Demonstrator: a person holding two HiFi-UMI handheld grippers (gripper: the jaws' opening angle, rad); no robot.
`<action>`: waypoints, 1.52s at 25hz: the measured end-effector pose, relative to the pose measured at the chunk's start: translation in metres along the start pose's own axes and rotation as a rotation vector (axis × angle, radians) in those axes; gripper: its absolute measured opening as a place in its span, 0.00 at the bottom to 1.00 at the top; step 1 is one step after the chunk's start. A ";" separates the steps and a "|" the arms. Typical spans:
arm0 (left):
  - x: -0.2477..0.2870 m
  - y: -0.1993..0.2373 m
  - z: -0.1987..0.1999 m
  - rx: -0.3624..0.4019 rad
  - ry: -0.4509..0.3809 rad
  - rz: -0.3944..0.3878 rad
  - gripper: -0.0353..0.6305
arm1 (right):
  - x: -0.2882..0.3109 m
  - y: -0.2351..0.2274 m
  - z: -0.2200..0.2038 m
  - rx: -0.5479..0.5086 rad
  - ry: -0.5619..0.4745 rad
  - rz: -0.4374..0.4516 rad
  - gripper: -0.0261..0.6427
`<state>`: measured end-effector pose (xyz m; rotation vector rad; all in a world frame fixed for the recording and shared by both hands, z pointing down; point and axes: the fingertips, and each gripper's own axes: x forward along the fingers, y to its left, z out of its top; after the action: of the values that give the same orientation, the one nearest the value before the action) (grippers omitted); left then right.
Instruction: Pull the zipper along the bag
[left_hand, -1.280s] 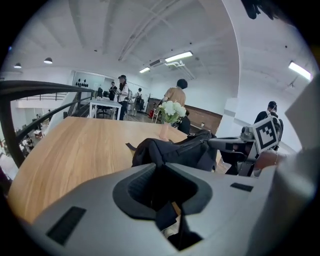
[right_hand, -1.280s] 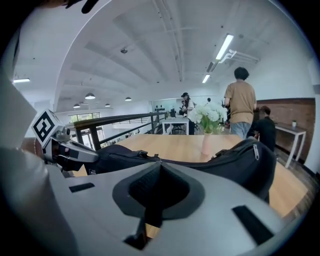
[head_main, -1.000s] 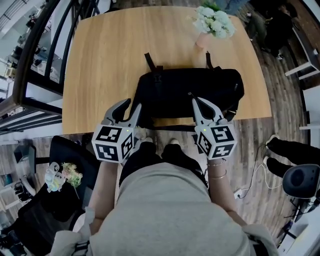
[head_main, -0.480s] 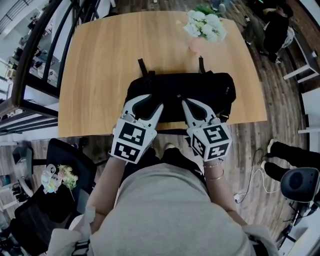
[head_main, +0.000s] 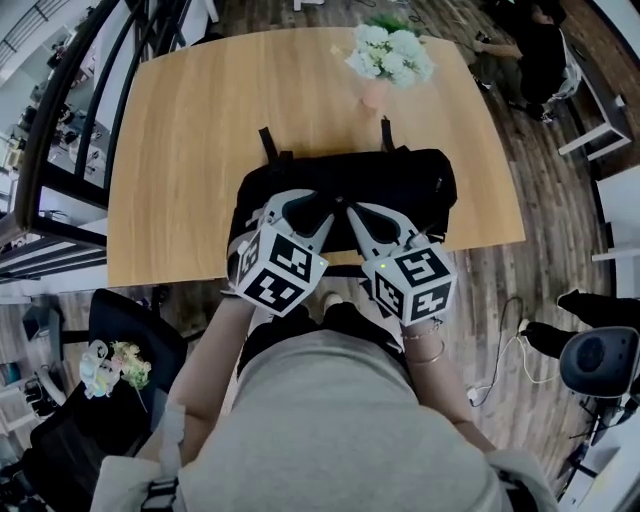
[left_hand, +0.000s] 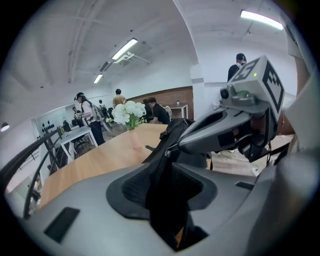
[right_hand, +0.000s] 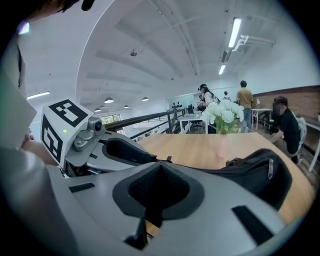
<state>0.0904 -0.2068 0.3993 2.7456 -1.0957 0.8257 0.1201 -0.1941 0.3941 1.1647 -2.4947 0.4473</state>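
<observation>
Bag (head_main: 400, 185): black, lying flat along the near edge of the table (head_main: 200, 120).
Right tongs (head_main: 347, 207): pinched tight on the zipper pull (left_hand: 167, 151), above the table's near edge.
Left tongs (head_main: 300, 208): just opening wide, bag fabric between, not yet clamped.
Advice: clamp fabric beside the pull first, then draw straight along the zipper line.

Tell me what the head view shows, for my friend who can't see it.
Seen from above, a person holds two grippers on a black bag lying on a wooden table. The left gripper, whose jaws have just been opening, straddles a fold of the bag; the right gripper is shut beside it. White flowers stand beyond the bag.
</observation>
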 end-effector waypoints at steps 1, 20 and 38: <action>0.003 0.000 -0.001 0.031 0.019 0.002 0.26 | 0.000 0.000 0.001 -0.002 0.000 0.003 0.05; 0.008 0.000 0.000 0.137 0.030 0.049 0.14 | -0.003 -0.011 0.002 0.009 -0.045 -0.040 0.06; 0.003 0.012 0.000 0.052 -0.009 0.096 0.14 | -0.026 -0.064 -0.003 0.059 -0.082 -0.132 0.06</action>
<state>0.0844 -0.2177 0.3997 2.7593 -1.2341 0.8664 0.1858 -0.2145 0.3940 1.3868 -2.4687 0.4486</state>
